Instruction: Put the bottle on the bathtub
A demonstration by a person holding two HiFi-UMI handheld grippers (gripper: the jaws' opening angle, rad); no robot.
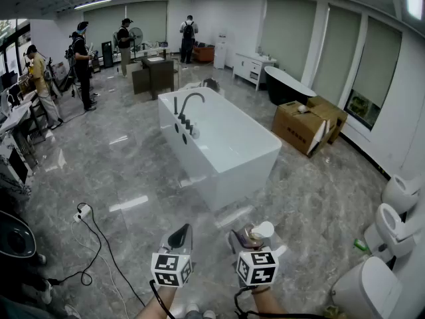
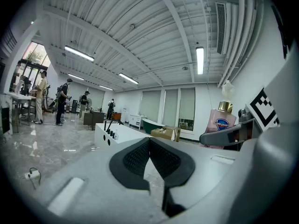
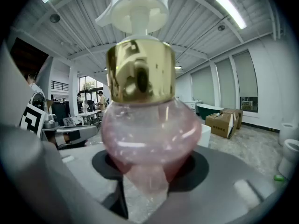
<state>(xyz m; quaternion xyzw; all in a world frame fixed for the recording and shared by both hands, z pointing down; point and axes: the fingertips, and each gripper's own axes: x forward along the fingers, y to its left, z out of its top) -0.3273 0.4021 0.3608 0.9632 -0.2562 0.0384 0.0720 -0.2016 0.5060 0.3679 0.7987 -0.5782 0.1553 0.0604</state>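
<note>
A pink pump bottle (image 3: 145, 125) with a gold collar and white pump head stands upright between the jaws of my right gripper (image 3: 149, 164), which is shut on it. The head view shows this bottle (image 1: 259, 233) low at the bottom centre, over the marble floor. Beside it, my left gripper (image 1: 179, 238) is shut and holds nothing; in its own view the left gripper (image 2: 150, 143) has its black pads meeting at the tips. The bottle (image 2: 223, 124) appears at that view's right. The white freestanding bathtub (image 1: 229, 141) with a dark faucet (image 1: 186, 105) stands ahead, apart from both grippers.
Cardboard boxes (image 1: 307, 123) and a black bathtub (image 1: 289, 85) stand to the right of the white tub. Toilets (image 1: 398, 221) line the right wall. A power strip with its cable (image 1: 83, 212) lies on the floor at left. Several people (image 1: 83, 62) stand far back left.
</note>
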